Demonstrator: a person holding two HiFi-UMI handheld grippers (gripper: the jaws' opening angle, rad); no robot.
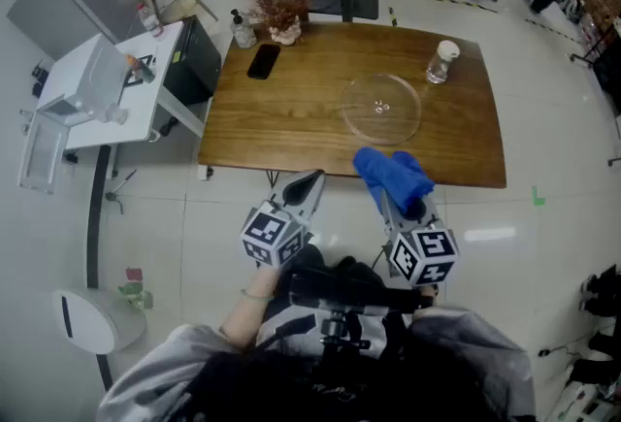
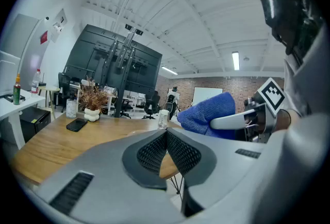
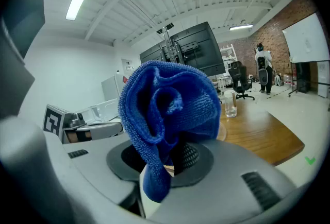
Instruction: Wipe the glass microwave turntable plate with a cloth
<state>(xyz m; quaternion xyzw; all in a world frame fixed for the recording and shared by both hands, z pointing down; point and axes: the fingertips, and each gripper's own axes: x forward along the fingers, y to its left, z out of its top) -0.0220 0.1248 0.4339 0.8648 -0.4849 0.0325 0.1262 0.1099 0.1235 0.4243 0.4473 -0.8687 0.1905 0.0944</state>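
Though the right gripper (image 1: 403, 207) holds the cloth (image 1: 393, 173), the plate (image 1: 380, 107) is not yet touched

Jaws clamped on the bunched blue cloth, it sits low in the head view. The glass plate lies flat on the table (image 1: 281, 119), straight up the frame and apart from it. The left gripper (image 1: 304, 187) — jaws pressed together on nothing — is further left, farther off.

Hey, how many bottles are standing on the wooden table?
2. A dark-topped bottle stands at the far left corner beside the dried plant; a clear white-capped bottle stands near the far right corner, beyond the glass plate. None seems hidden.
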